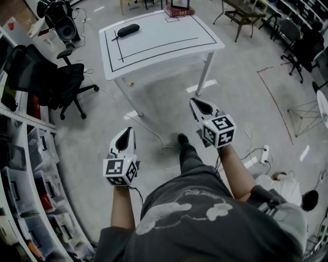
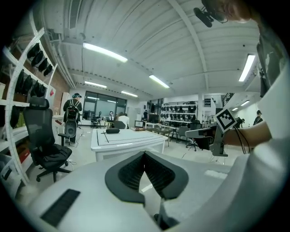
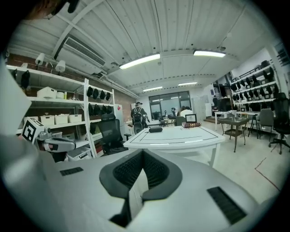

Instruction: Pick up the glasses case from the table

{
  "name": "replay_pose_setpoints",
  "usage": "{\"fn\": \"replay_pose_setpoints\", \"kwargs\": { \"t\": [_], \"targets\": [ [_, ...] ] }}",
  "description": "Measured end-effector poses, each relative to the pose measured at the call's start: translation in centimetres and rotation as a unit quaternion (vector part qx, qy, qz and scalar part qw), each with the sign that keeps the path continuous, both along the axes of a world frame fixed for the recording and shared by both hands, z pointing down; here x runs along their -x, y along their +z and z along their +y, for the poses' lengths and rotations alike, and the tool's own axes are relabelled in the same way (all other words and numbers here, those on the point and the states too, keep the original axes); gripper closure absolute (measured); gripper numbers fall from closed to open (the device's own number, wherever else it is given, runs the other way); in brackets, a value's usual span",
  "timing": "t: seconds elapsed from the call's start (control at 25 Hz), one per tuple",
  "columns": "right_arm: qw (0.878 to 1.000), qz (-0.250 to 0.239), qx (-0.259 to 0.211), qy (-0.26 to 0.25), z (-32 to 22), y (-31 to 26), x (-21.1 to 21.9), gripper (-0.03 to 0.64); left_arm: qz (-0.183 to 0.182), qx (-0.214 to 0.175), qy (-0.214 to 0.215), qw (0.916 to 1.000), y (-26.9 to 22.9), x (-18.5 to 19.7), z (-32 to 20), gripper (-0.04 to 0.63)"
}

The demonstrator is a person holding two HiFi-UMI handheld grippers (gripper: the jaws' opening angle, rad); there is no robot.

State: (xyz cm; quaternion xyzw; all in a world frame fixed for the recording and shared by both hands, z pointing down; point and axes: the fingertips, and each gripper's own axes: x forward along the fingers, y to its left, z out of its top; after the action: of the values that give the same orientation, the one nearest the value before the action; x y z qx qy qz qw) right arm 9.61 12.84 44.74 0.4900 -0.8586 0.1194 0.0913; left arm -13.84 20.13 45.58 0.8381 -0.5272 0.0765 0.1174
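The glasses case is a dark oval pouch lying at the far left corner of the white table; it also shows as a small dark shape in the left gripper view and the right gripper view. Both grippers are held over the floor, well short of the table. My left gripper points toward the table with its jaws shut and nothing between them. My right gripper is a little nearer the table leg, also shut and empty.
A black office chair stands left of the table, with storage shelves along the left wall. Books and a framed picture sit at the table's far edge. A cable and a power strip lie on the floor.
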Motion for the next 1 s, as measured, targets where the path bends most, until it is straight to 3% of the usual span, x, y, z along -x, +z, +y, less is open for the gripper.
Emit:
{"fn": "replay_pose_setpoints", "kwargs": {
  "t": [0.48, 0.76, 1.0],
  "targets": [
    [0.998, -0.020, 0.034, -0.045, -20.7, 1.5, -6.4, 0.617, -0.034, 0.033, -0.047, 0.9978, 0.1, -6.5, -19.2, 0.592],
    [0.997, -0.027, 0.053, -0.059, -27.6, 3.0, -9.9, 0.617, -0.040, 0.034, -0.071, 0.9961, -0.3, -9.2, -27.2, 0.593],
    [0.995, -0.035, 0.054, -0.069, -31.3, 3.3, -10.4, 0.617, -0.051, 0.037, -0.065, 0.9959, -0.3, -10.7, -30.0, 0.592]
  ]
}}
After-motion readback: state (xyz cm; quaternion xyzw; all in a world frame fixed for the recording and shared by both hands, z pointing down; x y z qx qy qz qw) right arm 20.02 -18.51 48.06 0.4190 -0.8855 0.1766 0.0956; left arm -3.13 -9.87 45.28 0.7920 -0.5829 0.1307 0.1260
